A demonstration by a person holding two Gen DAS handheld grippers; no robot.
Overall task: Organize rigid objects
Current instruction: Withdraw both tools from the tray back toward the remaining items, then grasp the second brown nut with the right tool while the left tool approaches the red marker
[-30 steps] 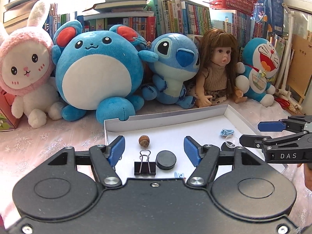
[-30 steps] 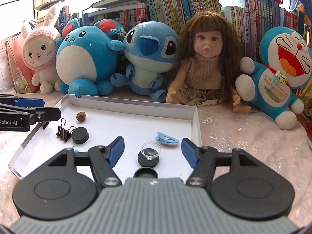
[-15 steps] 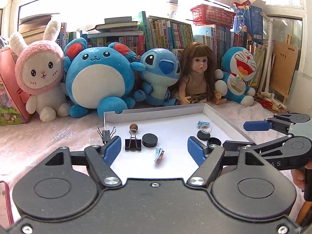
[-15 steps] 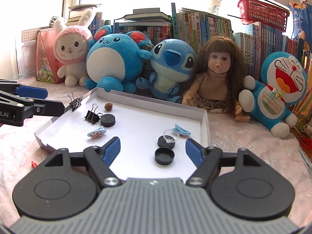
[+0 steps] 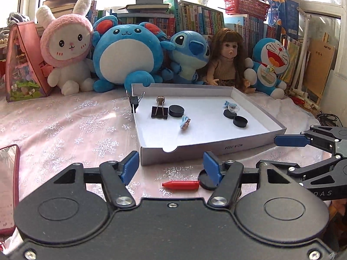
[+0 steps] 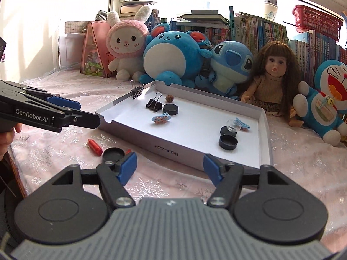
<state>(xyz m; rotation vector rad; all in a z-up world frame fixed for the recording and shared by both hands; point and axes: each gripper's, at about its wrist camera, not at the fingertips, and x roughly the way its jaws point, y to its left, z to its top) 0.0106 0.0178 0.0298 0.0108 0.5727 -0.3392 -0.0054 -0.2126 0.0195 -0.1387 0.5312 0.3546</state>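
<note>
- Pink snowflake-patterned cloth covers the surface; plush toys and a doll sit along the far edge before rows of books.
- A shallow white tray holds binder clips, black caps, hair clips and a nut.
- On the cloth near the tray's front wall lie a red crayon and a black lid, touching.
- Left gripper: jaws closing, nothing gripped, the crayon just below them.
- Right gripper: jaws closing, part-open, empty.
</note>
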